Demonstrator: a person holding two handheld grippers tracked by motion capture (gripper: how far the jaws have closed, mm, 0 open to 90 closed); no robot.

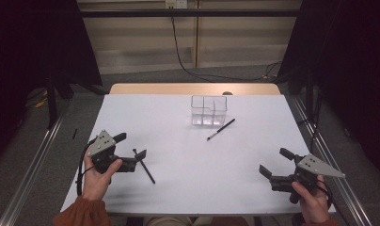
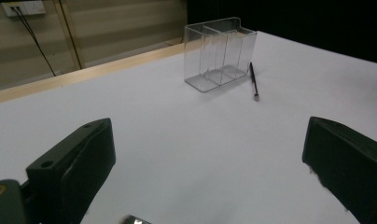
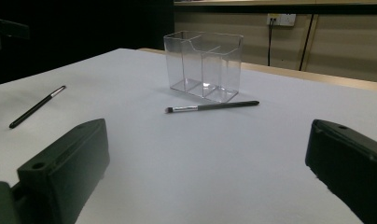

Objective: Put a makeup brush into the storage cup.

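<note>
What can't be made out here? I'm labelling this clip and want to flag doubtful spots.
- Brush near the left claw: in the high view the claw covers the upper end of this brush; contact cannot be told.
- Same brush, left gripper view: a blurred bright tip, cut off by the bottom edge.
- Clear organizer: high view, too small and transparent to count compartments surely.
- Brush by the organizer: bristles too small there.

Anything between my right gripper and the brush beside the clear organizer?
Nothing: bare white table between right gripper and brush, per the right gripper view.
</note>
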